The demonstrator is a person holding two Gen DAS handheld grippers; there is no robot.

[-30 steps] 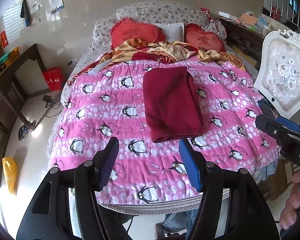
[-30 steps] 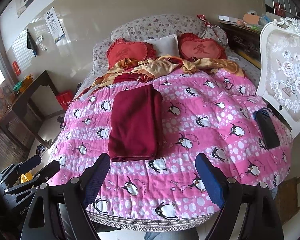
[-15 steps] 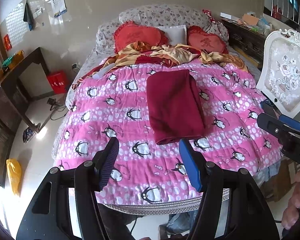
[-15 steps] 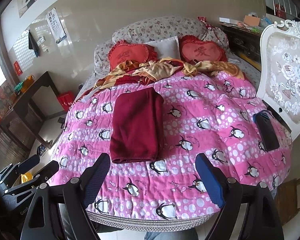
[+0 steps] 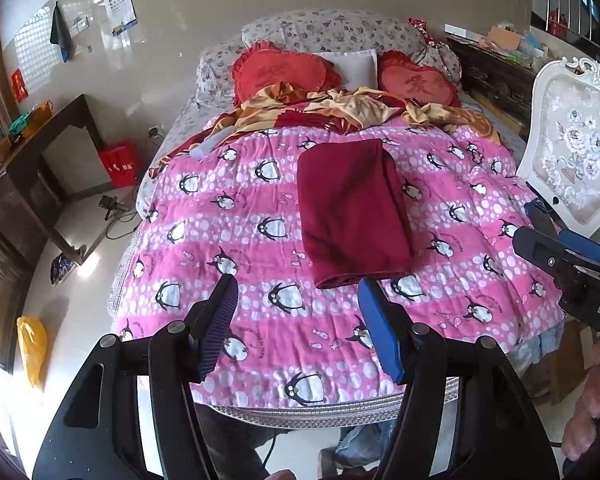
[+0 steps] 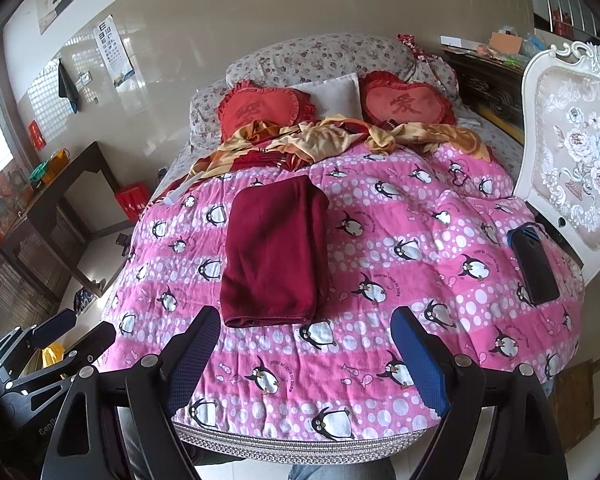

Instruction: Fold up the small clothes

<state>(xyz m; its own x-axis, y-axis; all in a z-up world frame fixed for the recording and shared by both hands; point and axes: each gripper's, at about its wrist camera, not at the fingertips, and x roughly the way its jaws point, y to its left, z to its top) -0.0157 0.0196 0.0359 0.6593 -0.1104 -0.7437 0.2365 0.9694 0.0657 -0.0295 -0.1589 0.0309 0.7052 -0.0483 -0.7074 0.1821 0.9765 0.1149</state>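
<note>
Both my grippers, left (image 5: 298, 320) and right (image 6: 306, 354), hang spread and empty above the bed's foot. Maroon garment (image 6: 274, 252) lies folded lengthwise on the pink quilt (image 6: 412, 248), 12 o'clock. Next, likely: pinch near hem, fold upward.

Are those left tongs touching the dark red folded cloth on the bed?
Apart. In the right wrist view the left tongs hang off the bed's left edge, with pink penguin quilt showing between them and the dark red folded cloth.
</note>
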